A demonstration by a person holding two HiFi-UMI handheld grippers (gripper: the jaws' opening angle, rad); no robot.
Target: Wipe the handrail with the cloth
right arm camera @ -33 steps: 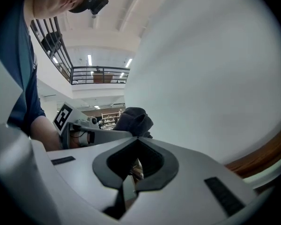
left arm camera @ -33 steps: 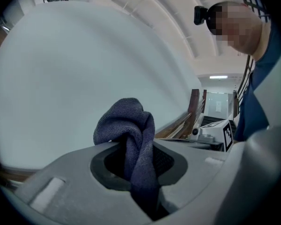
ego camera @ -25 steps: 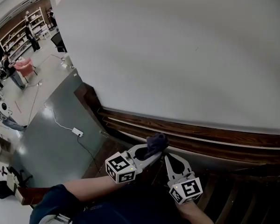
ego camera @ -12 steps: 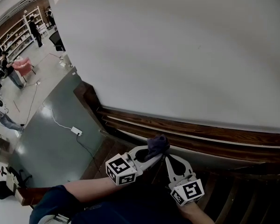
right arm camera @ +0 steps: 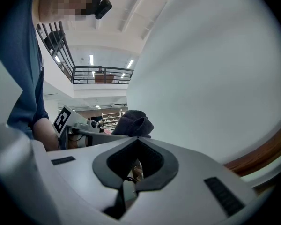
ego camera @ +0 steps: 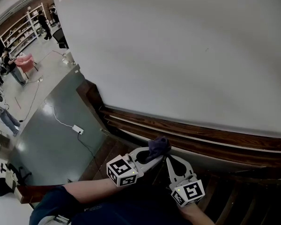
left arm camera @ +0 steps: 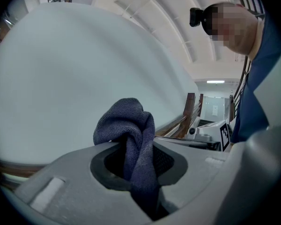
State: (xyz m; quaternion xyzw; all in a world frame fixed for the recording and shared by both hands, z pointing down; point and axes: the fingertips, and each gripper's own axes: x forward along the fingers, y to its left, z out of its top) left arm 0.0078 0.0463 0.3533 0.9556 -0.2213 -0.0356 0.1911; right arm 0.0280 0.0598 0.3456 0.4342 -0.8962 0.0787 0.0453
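Observation:
A dark blue cloth [ego camera: 158, 146] is bunched between the jaws of my left gripper [ego camera: 155, 154], which is shut on it. In the left gripper view the cloth [left arm camera: 131, 135] fills the jaw gap and bulges above it. The cloth sits against the dark wooden handrail [ego camera: 215, 134] that runs along the foot of the white wall. My right gripper [ego camera: 168, 159] is just right of the left one, jaws together with nothing held; its own view shows the cloth [right arm camera: 133, 123] just beyond its tips.
A big white wall panel [ego camera: 178, 50] rises behind the rail. Lower left lies a grey floor [ego camera: 51, 139] with a white cable and power strip [ego camera: 77, 129]. Shelves and several people stand far off at the upper left.
Both grippers and the cloth stay nearly where they were on the rail. The head view has shifted slightly; distant people at the upper left have moved.

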